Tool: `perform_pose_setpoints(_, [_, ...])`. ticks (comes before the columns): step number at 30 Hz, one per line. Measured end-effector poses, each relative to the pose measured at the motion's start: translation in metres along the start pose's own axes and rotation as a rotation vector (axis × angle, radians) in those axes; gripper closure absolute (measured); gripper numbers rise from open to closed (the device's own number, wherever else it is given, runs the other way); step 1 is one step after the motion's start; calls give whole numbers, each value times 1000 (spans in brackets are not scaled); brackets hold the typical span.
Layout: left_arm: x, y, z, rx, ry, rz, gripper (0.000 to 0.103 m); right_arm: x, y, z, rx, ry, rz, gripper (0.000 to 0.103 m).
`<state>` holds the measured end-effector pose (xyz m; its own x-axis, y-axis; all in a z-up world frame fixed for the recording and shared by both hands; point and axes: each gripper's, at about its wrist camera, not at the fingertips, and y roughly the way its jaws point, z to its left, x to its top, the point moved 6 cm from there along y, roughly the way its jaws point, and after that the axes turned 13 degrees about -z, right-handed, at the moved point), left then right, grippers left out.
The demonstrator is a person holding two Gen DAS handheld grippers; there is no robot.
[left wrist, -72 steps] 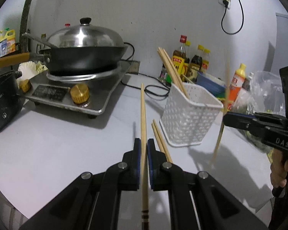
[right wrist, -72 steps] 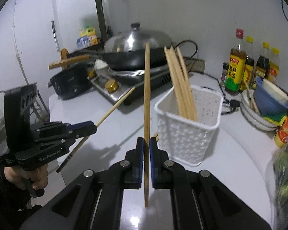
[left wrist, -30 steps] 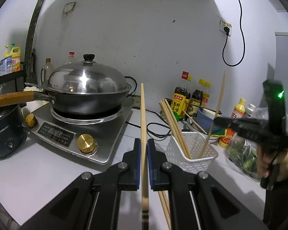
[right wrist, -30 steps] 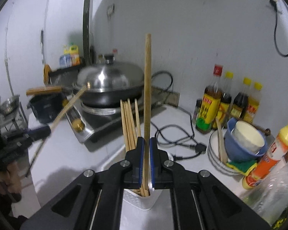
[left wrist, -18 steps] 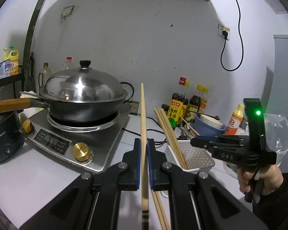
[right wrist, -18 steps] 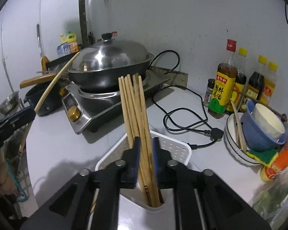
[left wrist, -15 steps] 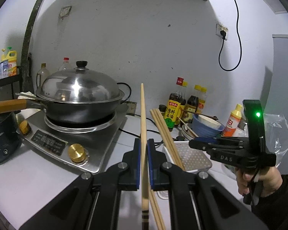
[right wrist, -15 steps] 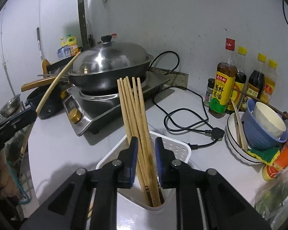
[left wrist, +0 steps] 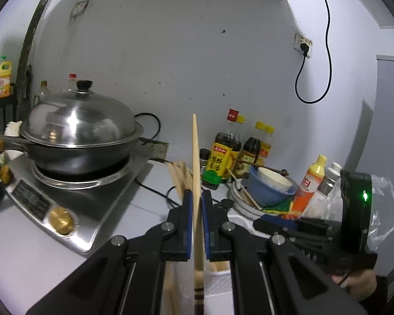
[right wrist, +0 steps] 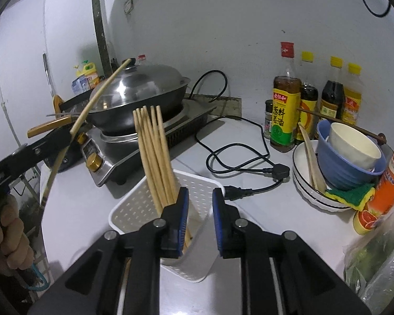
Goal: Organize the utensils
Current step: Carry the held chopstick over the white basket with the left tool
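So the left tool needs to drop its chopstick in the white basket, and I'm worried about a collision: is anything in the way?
Yes: the open right tool hangs over the basket.

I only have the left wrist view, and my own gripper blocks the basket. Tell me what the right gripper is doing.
Observer: The right gripper is open and empty, its jaws apart just above the white basket.
Operator: Report what is in the basket.
Observer: A bundle of chopsticks stands in it, leaning toward the wok.
Operator: Now check my chopstick from that side.
Observer: The left gripper is shut on the single chopstick, which slants up across the wok lid, left of the basket, not over it.
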<state>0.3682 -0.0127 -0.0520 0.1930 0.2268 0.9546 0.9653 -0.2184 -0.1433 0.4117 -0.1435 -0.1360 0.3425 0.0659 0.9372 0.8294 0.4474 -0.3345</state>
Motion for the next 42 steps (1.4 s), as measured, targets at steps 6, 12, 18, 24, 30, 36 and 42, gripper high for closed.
perform_pose_setpoints(6, [6,30,-11,15,-76,-18,97,-4,-3,-15,4,29,-7,80])
perform_pose_setpoints(12, [8,55,-17,48,-142,-72,97,-6,-5,-34,7,77,-26,77])
perform_pose_setpoints(18, [-3,74,-8,118,-253,-124,97,-7,-8,-45,25,108,-45,75])
perform_pose_setpoints(24, [-29,90,-8,169,-251,-97,97,-8,-10,-53,31,125,-63,75])
perform_pose_setpoints(30, [-54,97,-19,148,-196,21,85,-11,-10,-56,32,129,-59,75])
perform_pose_setpoints(36, [-54,75,-25,100,-166,30,60,-8,-13,-52,13,118,-63,75])
perform_pose_setpoints(42, [-47,53,-19,81,-155,31,56,-5,-21,-44,-15,95,-63,75])
